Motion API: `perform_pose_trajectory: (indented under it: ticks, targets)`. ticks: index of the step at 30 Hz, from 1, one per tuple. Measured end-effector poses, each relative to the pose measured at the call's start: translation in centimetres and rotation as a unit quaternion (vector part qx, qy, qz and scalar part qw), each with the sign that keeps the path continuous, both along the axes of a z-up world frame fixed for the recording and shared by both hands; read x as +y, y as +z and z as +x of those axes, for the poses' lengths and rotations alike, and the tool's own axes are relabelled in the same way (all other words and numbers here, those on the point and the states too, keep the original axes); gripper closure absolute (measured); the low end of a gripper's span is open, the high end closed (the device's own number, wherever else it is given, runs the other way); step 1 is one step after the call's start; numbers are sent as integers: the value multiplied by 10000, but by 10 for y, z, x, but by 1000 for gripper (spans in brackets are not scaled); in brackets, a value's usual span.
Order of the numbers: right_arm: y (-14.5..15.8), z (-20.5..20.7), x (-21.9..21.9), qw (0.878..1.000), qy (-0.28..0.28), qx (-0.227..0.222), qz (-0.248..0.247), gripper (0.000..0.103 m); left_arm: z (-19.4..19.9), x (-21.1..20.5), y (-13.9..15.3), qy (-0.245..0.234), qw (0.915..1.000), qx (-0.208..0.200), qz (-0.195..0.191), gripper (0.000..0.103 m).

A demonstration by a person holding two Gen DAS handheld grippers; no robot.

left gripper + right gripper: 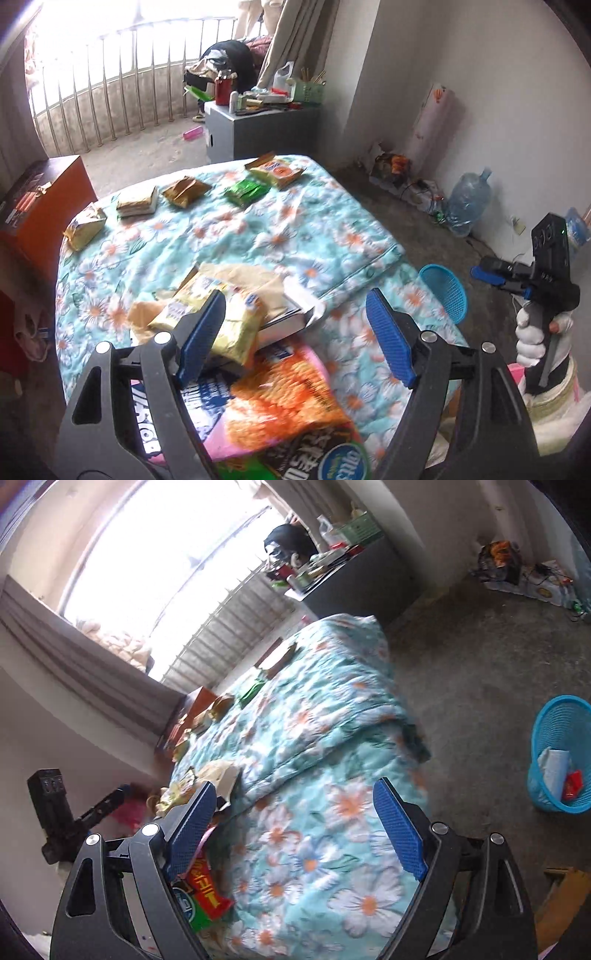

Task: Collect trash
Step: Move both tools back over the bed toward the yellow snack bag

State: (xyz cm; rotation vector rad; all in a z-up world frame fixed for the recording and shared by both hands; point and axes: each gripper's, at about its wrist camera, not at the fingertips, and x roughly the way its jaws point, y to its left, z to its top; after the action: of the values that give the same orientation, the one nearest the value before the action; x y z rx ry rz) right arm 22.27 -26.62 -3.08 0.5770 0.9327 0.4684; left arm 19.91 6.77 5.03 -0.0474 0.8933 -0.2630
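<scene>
Both grippers, left (295,328) and right (295,827), had jaws open and empty; wrappers (210,314) might slide off the bed (258,229), missing the bin (561,753).

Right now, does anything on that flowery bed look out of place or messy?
Yes. Snack wrappers lie loose on the floral quilt: a row of packets along the far edge and a jumbled heap of yellow packets nearer. The blue basket on the floor holds only a few scraps.
</scene>
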Motion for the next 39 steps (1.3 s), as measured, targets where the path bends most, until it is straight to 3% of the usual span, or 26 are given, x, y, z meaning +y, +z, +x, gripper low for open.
perform_pose_trajectory:
  ticks: [5, 12, 16, 18, 20, 22, 25, 29, 39]
  targets:
    - [-7, 28, 68, 9951, 720, 470, 493, 19, 9, 16, -32, 6, 9987, 317, 404, 29]
    - [-13, 49, 133, 9880, 1210, 785, 559, 20, 15, 9, -60, -393, 9903, 493, 1235, 31]
    - [-18, 62, 154, 9848, 1375, 910, 543, 21, 16, 10, -71, -407, 9870, 545, 1459, 49]
    - [-21, 67, 162, 9830, 1436, 987, 578, 21, 17, 13, -72, -399, 9879, 557, 1389, 55]
    - [-26, 74, 170, 9810, 1472, 1099, 625, 23, 17, 17, -71, -391, 9899, 576, 1232, 71]
    - [-32, 81, 175, 9793, 1482, 1210, 657, 23, 18, 21, -71, -338, 9917, 575, 1101, 74]
    - [-40, 90, 183, 9763, 1516, 1365, 726, 24, 19, 25, -72, -321, 9932, 588, 952, 90]
    - [-46, 96, 188, 9730, 1550, 1522, 781, 26, 18, 33, -70, -221, 9963, 544, 633, 100]
    - [-50, 106, 204, 9690, 1659, 1658, 781, 28, 12, 52, -61, 20, 9997, 214, 147, 103]
